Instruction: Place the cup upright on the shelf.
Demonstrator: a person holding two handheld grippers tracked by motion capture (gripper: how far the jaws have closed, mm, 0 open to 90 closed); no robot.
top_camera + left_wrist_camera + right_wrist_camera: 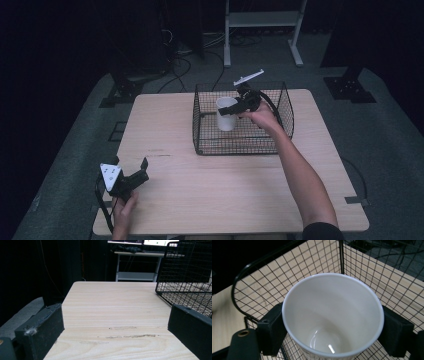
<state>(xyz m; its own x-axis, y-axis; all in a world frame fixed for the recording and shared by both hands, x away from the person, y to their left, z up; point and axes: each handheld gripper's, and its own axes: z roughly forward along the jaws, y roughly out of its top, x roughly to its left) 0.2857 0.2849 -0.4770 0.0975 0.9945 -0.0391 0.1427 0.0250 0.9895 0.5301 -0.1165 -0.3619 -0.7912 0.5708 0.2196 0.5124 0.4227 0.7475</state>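
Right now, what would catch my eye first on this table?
Probably the plain white cup, held upright inside the black wire basket at the far side of the light wooden table. The right gripper clamps it from both sides; the cup is empty inside. Near the table's front left corner, the left gripper has its jaws open around nothing.

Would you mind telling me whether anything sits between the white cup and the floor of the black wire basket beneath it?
Nothing visible does. The right gripper grips the white cup inside the black wire basket, and the mesh floor around the cup looks bare. The spot directly beneath the cup is hidden.
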